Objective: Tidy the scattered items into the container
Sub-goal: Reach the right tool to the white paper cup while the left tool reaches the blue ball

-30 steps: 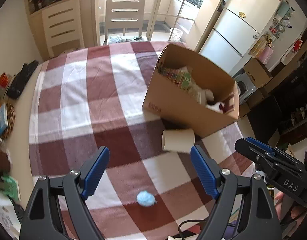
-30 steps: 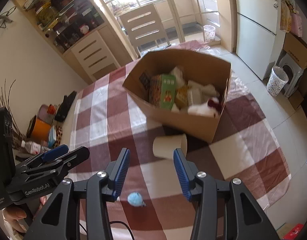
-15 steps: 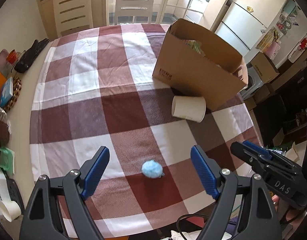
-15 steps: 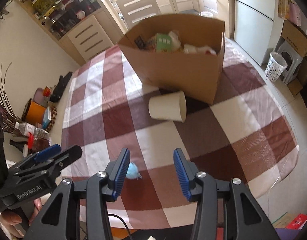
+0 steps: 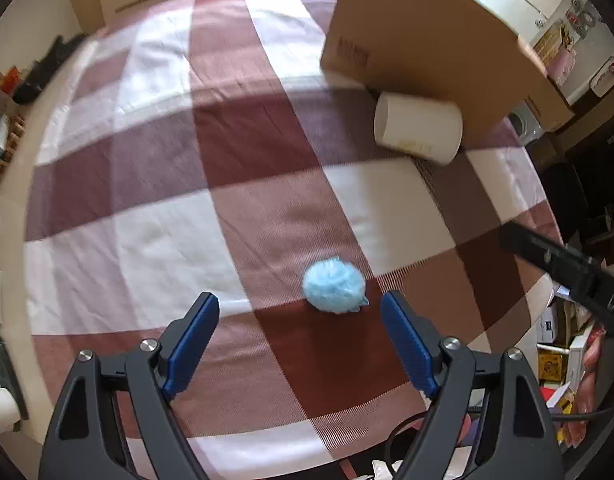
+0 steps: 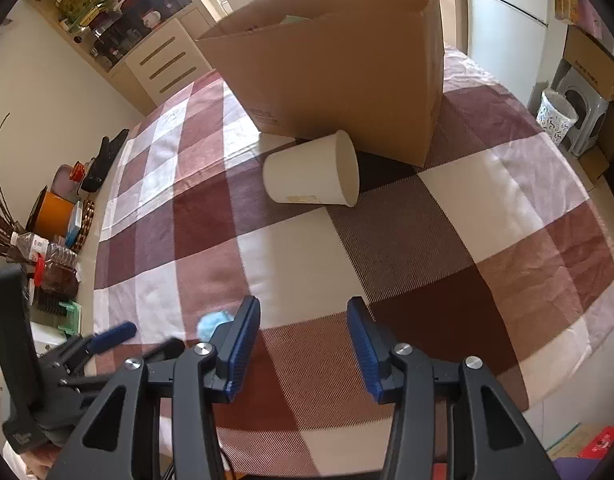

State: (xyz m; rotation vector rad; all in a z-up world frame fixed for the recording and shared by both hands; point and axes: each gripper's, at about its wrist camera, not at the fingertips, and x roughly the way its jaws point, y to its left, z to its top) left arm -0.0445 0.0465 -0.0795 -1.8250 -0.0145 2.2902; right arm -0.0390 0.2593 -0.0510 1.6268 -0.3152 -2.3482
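Left tongs (image 5: 299, 322) gape wide, holding nothing; the blue pompom (image 5: 333, 285) lies on the tabletop (image 5: 155, 240) just ahead of them. Right tongs (image 6: 303, 334) also gape, with the paper cup (image 6: 313, 174) tipped ahead against the box (image 6: 339, 68).

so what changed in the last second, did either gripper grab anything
No grab. Both grippers came down toward the table; the left gripper closed in on the blue pom-pom, now just ahead of its open fingers. The right gripper is open and empty. The cup lies on its side by the box, as before.
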